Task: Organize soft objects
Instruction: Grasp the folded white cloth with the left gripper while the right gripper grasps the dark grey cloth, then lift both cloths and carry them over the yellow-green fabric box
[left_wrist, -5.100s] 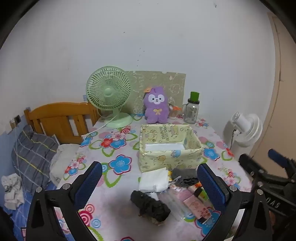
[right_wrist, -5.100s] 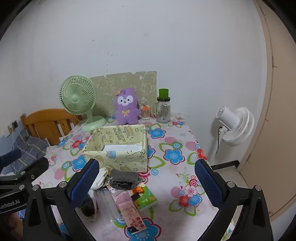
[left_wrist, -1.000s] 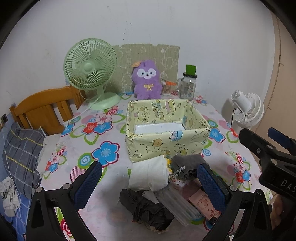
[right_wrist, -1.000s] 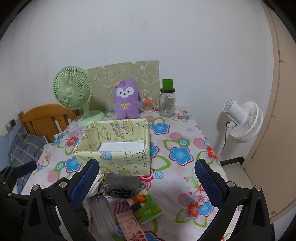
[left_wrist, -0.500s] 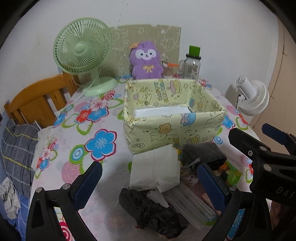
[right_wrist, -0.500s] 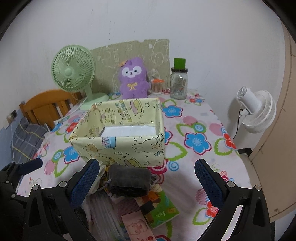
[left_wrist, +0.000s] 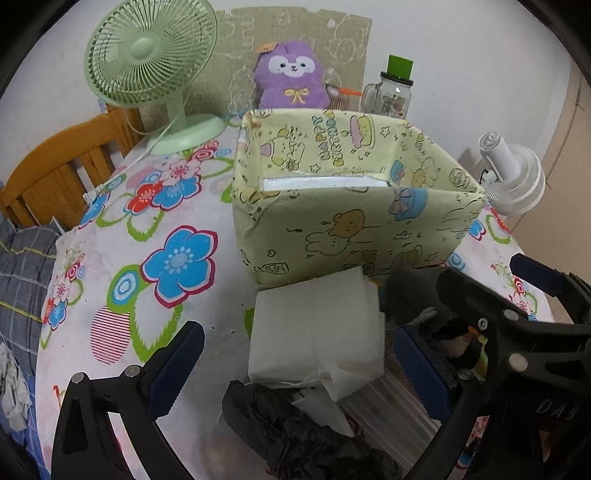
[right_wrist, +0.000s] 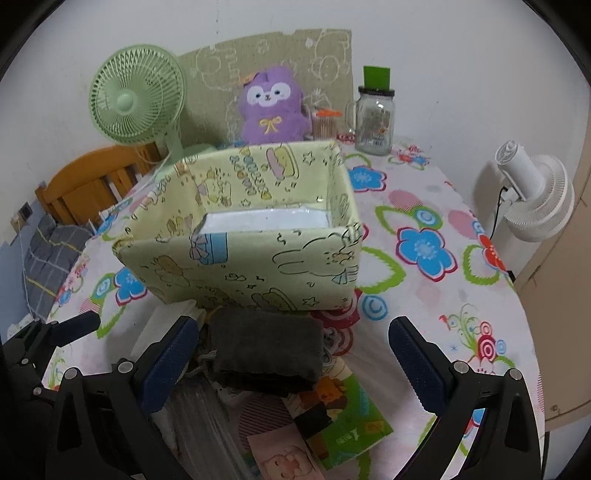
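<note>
Lying between the wide-apart right tongs: grey pouch.

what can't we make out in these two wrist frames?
- Yellow box floor: both views show only a white strip; the front wall hides the rest.
- Grey pouch: left wrist view, mostly behind the right tongs.
- Black bag: cut off by the bottom edge, left wrist view.
- Jar contents: too small.
- Clear packet: contents unreadable, partly behind the tongs' frame.
</note>
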